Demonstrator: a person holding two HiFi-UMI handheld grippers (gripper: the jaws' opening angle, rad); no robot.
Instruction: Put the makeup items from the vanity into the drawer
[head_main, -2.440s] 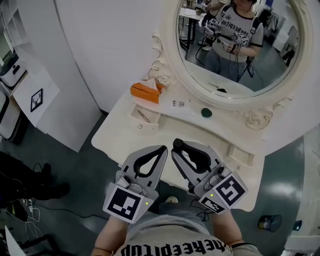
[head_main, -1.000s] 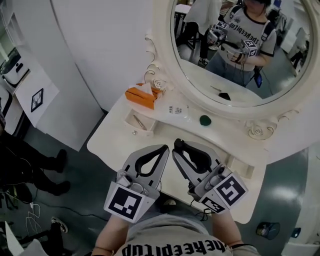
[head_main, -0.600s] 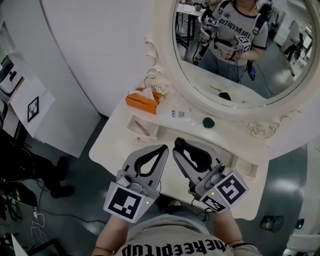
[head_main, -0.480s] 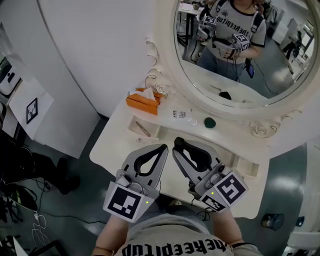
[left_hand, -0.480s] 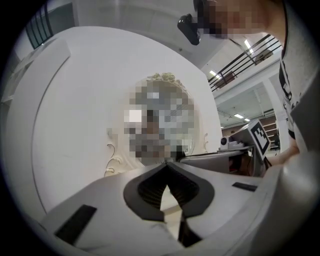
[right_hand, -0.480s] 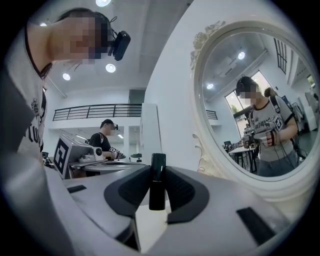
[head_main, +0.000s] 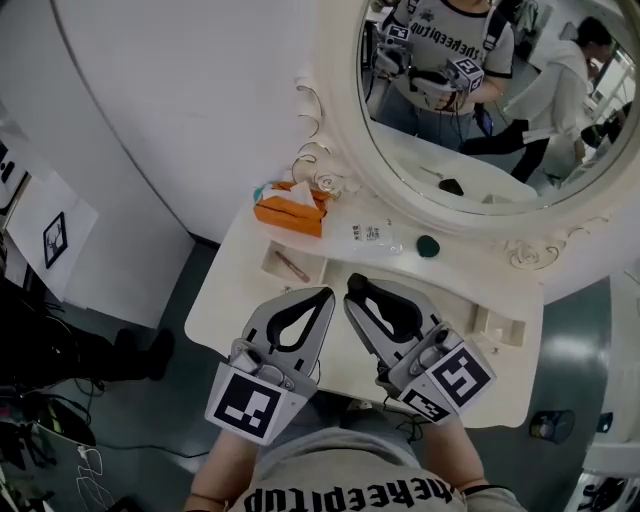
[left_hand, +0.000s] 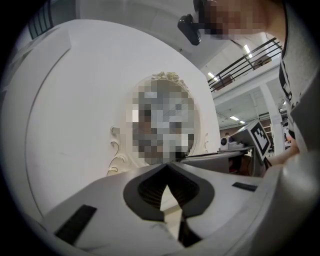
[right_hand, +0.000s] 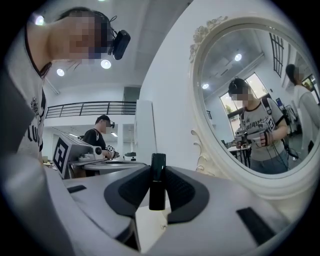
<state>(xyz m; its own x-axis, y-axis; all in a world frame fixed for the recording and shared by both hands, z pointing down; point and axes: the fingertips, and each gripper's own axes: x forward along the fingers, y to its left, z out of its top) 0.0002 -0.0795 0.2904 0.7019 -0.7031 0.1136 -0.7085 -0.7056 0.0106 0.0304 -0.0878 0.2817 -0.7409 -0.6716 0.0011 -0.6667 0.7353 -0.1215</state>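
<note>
The oval mirror (head_main: 470, 130) is standing over the back of the white vanity table (head_main: 232, 296) and is reflecting the person with both grippers raised. Both grippers are hovering side by side above the table's front edge, pointing toward the mirror. The left gripper (head_main: 323, 297) is keeping its fingers clenched tip to tip with nothing between them. The right gripper (head_main: 356, 290) is grasping a slim black makeup tube (right_hand: 157, 181), which is standing upright between its fingers.

An orange tissue pack (head_main: 290, 210) is lying at the table's back left, near the mirror frame. Just in front of it a small open drawer (head_main: 272, 262) is holding a thin brownish stick (head_main: 292, 266). A clear bottle (head_main: 368, 234) is lying on its side in the middle of the raised back ledge, and a small dark green round item (head_main: 428, 246) is sitting near it on its right. A second small open compartment (head_main: 498, 325) is showing at the table's right end.
</note>
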